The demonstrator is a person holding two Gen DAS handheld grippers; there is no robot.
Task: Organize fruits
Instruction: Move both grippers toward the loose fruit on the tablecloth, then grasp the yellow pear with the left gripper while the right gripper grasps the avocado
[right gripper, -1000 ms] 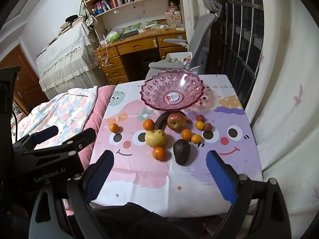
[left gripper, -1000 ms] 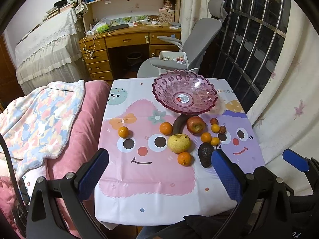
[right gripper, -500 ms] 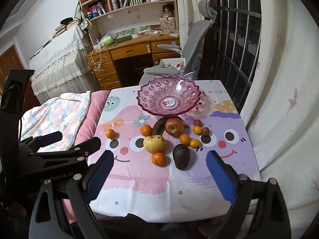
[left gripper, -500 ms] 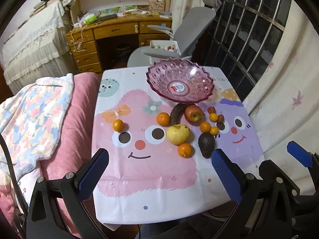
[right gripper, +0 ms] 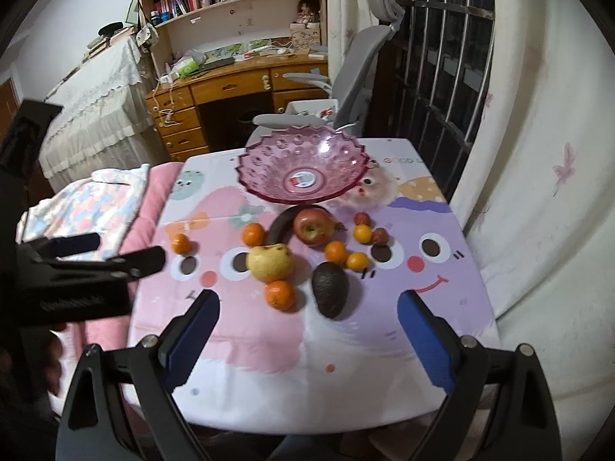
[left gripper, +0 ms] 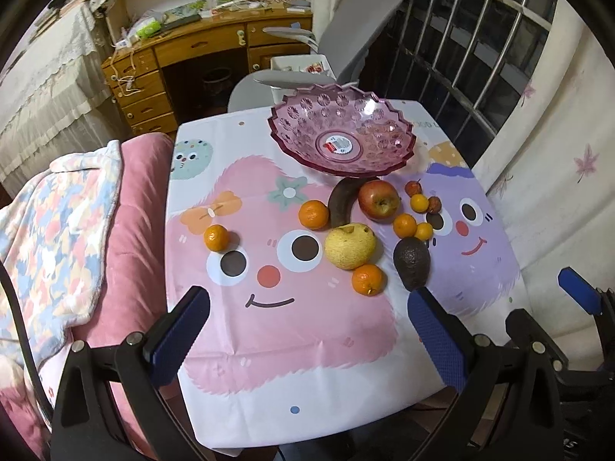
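- Both grippers have dropped closer to the cartoon-print pink and purple tablecloth [left gripper: 292,330] since a second ago, and the fruit now sits larger in both wrist views.
- The left gripper [left gripper: 307,330] hangs over the near part of the cloth, its blue-padded jaws spread wide with nothing between them.
- The right gripper [right gripper: 307,330] matches it: jaws wide apart, empty, with the fruit cluster just beyond its tips.
- The scalloped pink translucent plastic bowl [left gripper: 300,130] stands at the far end of the table with no fruit in it, only a round sticker at its centre.
- All the fruit is on the cloth in front of the bowl: a red apple [left gripper: 378,199] touching a dark overripe banana [left gripper: 342,201], with a yellow pear [left gripper: 349,246] just in front of them.
- A dark green avocado [left gripper: 411,263] lies nearest the right gripper, close to a small orange mandarin [left gripper: 368,279] that touches the pear.
- Two more mandarins sit to the left, one [left gripper: 216,237] well apart from the rest.
- Small orange and reddish fruits [left gripper: 419,203] cluster to the right of the apple.
- In the right wrist view the left gripper appears at the left edge, blurred.
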